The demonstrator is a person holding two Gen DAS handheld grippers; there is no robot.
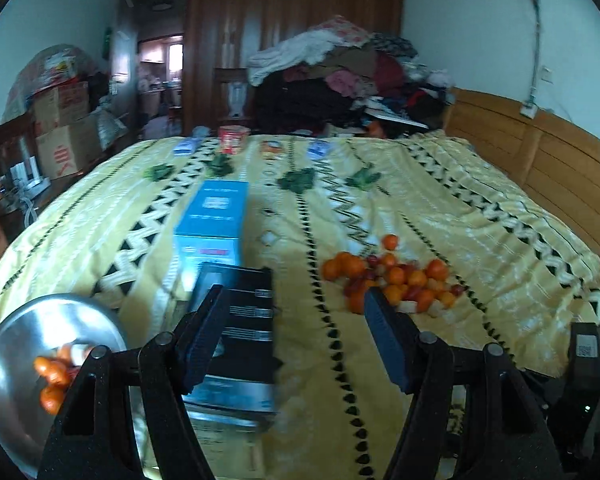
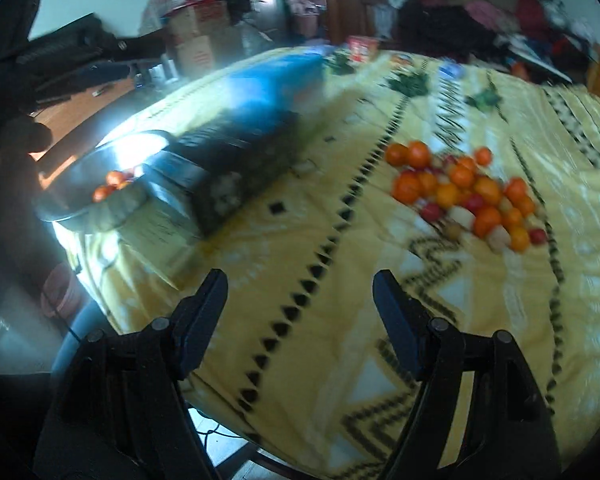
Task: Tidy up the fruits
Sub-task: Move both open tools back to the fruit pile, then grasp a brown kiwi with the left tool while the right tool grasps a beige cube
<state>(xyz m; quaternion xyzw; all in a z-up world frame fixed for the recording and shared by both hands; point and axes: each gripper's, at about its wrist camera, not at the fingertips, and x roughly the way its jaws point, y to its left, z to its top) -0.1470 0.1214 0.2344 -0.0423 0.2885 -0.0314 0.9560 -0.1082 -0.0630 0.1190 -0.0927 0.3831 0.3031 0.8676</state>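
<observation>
On a yellow patterned bedspread (image 1: 440, 200), seen from the left wrist camera, a heap of small oranges, red fruits and pale pieces (image 1: 396, 280) lies right of centre, loose and touching one another. The left gripper (image 1: 294, 322) stands wide open at the bottom of the frame, holding nothing. A steel bowl (image 1: 24, 344) at lower left holds a few oranges. A black box (image 1: 240, 320) and a blue box (image 1: 214, 220) lie end to end between bowl and heap; open cloth runs up the middle of the frame to the far edge.

In the blurred right wrist view, the fruit heap (image 2: 468, 192) sits at centre right, well apart from the bowl (image 2: 96, 200) at the bed's left edge. The right gripper (image 2: 300, 304) is spread wide and empty over bare cloth near the bed's front edge.
</observation>
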